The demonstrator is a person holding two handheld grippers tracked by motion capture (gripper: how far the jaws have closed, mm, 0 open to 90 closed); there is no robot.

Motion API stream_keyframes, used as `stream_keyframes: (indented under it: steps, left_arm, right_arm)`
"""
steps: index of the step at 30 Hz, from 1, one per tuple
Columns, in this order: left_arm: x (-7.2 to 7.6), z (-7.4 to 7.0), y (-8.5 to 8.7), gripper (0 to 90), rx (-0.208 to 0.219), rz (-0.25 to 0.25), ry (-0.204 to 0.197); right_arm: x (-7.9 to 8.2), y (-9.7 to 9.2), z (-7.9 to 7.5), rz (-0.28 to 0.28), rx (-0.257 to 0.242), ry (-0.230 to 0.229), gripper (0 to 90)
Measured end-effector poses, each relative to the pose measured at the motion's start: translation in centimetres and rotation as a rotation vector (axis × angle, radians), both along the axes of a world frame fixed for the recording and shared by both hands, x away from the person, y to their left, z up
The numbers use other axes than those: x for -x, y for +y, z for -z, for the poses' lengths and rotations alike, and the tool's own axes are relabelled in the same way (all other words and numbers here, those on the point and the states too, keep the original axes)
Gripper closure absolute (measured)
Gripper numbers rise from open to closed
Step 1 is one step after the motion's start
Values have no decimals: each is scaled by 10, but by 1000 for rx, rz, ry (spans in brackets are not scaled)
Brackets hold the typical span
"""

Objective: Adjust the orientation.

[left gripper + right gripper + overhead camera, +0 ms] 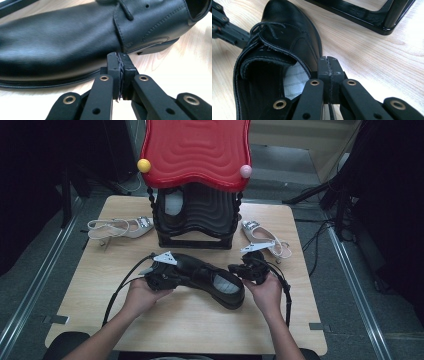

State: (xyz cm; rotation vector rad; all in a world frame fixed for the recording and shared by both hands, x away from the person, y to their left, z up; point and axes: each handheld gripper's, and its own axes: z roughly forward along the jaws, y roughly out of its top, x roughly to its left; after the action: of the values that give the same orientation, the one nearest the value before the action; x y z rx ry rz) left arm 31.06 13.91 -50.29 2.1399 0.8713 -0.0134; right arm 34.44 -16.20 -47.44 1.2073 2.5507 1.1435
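A black leather lace-up shoe (212,280) lies on the wooden table (115,265), toe toward the back left, heel toward the front right. My left gripper (176,279) is at the shoe's left side. In the left gripper view its jaws (119,56) are pressed together with nothing between them, tips right by the shoe's (62,37) sole edge. My right gripper (239,271) sits at the heel end. In the right gripper view its jaws (327,59) are also shut and empty, beside the outer side of the shoe's (282,47) opening.
A black shoe rack (197,220) with a wavy red top (197,150) stands behind the shoe; its base (362,15) is close ahead in the right gripper view. A pale heeled sandal (120,227) lies left of the rack and a white sandal (265,240) right of it.
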Motion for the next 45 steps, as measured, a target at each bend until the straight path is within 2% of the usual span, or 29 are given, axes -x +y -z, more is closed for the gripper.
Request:
stream_keyframes:
  steps: [4,5,9,22,38,45]
  left_arm:
    - [1,1,-3,887,-7,7,-1]
    - [1,1,-2,886,-6,10,3]
    - [0,3,2,883,14,-1,24]
    - [-3,3,3,882,12,-8,23]
    - [-17,4,-2,885,22,-10,33]
    - [-23,4,-5,886,26,-16,35]
  right_arm:
    - [4,-1,2,3,-16,-1,900]
    - [6,-2,2,6,-24,16,900]
    - [12,0,1,-3,-14,14,900]
    - [27,2,2,9,-24,28,900]
    - [48,5,3,23,-46,56,900]
    - [56,8,4,19,-47,53,900]
